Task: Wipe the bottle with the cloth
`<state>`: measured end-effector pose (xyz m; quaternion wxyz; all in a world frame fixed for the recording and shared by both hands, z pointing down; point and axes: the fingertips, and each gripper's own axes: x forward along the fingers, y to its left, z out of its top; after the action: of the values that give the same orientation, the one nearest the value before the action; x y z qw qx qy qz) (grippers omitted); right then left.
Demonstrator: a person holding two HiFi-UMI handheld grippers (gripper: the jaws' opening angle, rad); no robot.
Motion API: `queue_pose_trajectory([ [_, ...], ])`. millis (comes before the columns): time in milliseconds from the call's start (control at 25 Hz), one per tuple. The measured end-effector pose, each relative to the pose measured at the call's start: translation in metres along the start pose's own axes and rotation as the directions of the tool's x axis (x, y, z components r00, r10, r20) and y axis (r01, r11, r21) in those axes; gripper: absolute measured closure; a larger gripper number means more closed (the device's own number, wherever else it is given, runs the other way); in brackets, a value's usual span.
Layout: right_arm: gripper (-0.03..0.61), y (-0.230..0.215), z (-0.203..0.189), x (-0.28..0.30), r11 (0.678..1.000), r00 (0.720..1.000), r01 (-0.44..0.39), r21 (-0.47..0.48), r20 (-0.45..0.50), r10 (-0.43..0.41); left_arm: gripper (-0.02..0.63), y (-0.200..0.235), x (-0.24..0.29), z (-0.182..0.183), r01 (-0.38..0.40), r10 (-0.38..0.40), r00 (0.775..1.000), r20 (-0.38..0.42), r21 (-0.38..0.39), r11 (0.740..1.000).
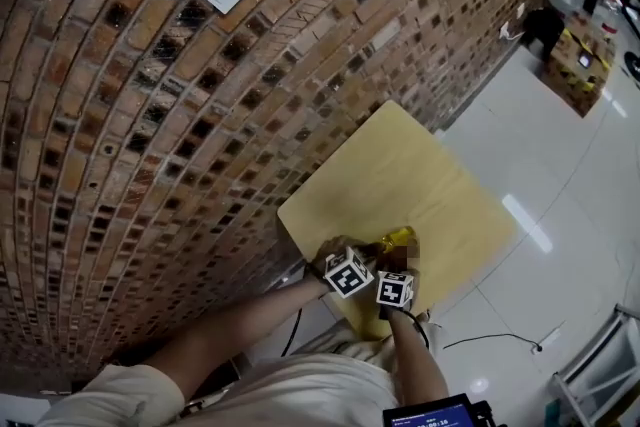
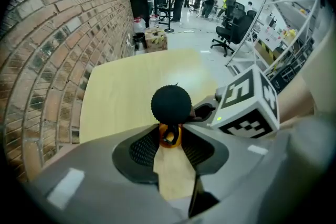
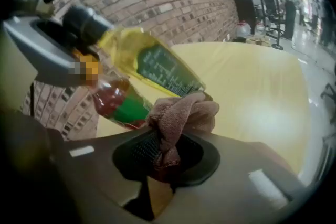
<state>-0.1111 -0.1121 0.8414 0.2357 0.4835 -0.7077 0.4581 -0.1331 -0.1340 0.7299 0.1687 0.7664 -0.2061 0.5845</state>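
A bottle [image 3: 157, 63] of yellow liquid with a green label and a black cap [image 2: 171, 104] is held tilted above the yellow table [image 1: 400, 175]. My left gripper [image 2: 169, 136] is shut on its orange neck, just under the cap. My right gripper [image 3: 165, 149] is shut on a brownish-pink cloth [image 3: 181, 113], whose bunched end presses against the lower side of the bottle. In the head view the left gripper [image 1: 348, 272] and right gripper [image 1: 394, 289] sit close together at the table's near edge, with the bottle [image 1: 395, 240] just beyond them.
A brick wall [image 1: 150, 115] runs along the table's left side. A red and green shape [image 3: 113, 99] shows under the bottle; what it is I cannot tell. White floor [image 1: 560, 165] lies to the right, with office chairs [image 2: 231, 34] and people far off.
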Motion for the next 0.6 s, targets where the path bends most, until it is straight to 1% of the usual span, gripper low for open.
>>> queue_pose_trajectory([
  [40, 0.514, -0.004, -0.003, 0.005, 0.998, 0.999, -0.002, -0.065, -0.054, -0.002, 0.463, -0.001, 0.001, 0.001, 0.004, -0.004, 1.0, -0.003, -0.003, 1.0],
  [120, 0.514, -0.008, 0.004, 0.009, 0.982, 0.99, -0.038, -0.183, -0.144, 0.011, 0.463, 0.002, 0.001, 0.003, 0.014, -0.014, 1.0, -0.005, -0.005, 1.0],
  [160, 0.512, -0.008, 0.01, 0.007, 0.977, 0.984, -0.066, -0.203, -0.173, 0.03, 0.463, 0.004, -0.001, 0.004, 0.017, -0.017, 1.0, -0.003, -0.003, 1.0],
  [200, 0.512, -0.01, 0.017, 0.0, 0.978, 0.981, -0.096, -0.186, -0.182, 0.062, 0.463, 0.006, -0.002, 0.003, 0.018, -0.018, 1.0, 0.0, -0.001, 1.0],
  [240, 0.512, -0.011, 0.023, -0.013, 0.982, 0.98, -0.133, -0.133, -0.163, 0.111, 0.462, 0.007, -0.003, 0.002, 0.019, -0.019, 1.0, 0.003, 0.001, 1.0],
  [280, 0.512, -0.012, 0.03, -0.028, 0.981, 0.978, -0.182, -0.059, -0.117, 0.174, 0.462, 0.005, -0.003, 0.0, 0.023, -0.023, 1.0, 0.006, 0.009, 1.0],
  [320, 0.512, -0.012, 0.038, -0.045, 0.971, 0.97, -0.237, 0.006, -0.06, 0.237, 0.462, 0.001, -0.002, 0.0, 0.028, -0.028, 1.0, 0.011, 0.025, 0.999],
  [360, 0.512, -0.011, 0.045, -0.061, 0.958, 0.959, -0.284, 0.032, -0.007, 0.284, 0.463, -0.002, -0.001, 0.001, 0.032, -0.033, 0.999, 0.017, 0.052, 0.998],
  [400, 0.512, -0.007, 0.051, -0.074, 0.948, 0.948, -0.317, 0.005, 0.036, 0.316, 0.463, -0.004, -0.001, 0.003, 0.035, -0.037, 0.999, 0.023, 0.088, 0.995],
  [480, 0.512, 0.012, 0.055, -0.088, 0.923, 0.923, -0.359, -0.14, 0.092, 0.374, 0.463, -0.007, -0.001, 0.007, 0.037, -0.042, 0.999, 0.026, 0.166, 0.985],
  [520, 0.512, 0.024, 0.06, -0.091, 0.908, 0.911, -0.371, -0.195, 0.114, 0.397, 0.463, -0.007, -0.002, 0.008, 0.038, -0.043, 0.999, 0.024, 0.199, 0.979],
  [560, 0.512, 0.033, 0.069, -0.092, 0.901, 0.899, -0.378, -0.213, 0.149, 0.412, 0.463, -0.006, -0.001, 0.008, 0.04, -0.046, 0.999, 0.023, 0.23, 0.972],
  [600, 0.512, 0.037, 0.081, -0.092, 0.903, 0.886, -0.383, -0.196, 0.199, 0.419, 0.463, -0.005, 0.0, 0.01, 0.042, -0.051, 0.998, 0.027, 0.26, 0.965],
])
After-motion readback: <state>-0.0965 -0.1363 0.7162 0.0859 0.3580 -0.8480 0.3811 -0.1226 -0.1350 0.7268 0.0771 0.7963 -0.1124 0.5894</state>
